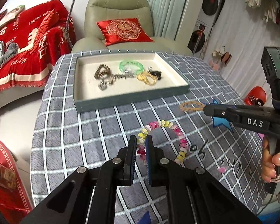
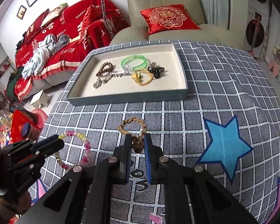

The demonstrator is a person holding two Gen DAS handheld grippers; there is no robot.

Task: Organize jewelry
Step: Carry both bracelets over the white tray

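The left gripper pinches a pastel bead bracelet. The right gripper clamps a braided tan bracelet, near the tray.

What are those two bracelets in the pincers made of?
Pink and yellow bracelet: glossy, translucent disc beads, likely glass or plastic, judging by the shine. Tan bracelet: matte braided cord, perhaps leather or fibre, with visible plaiting.

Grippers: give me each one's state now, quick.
Left gripper: jaws closed on the pink and yellow bead bracelet.
Right gripper: jaws closed on the braided tan bracelet.
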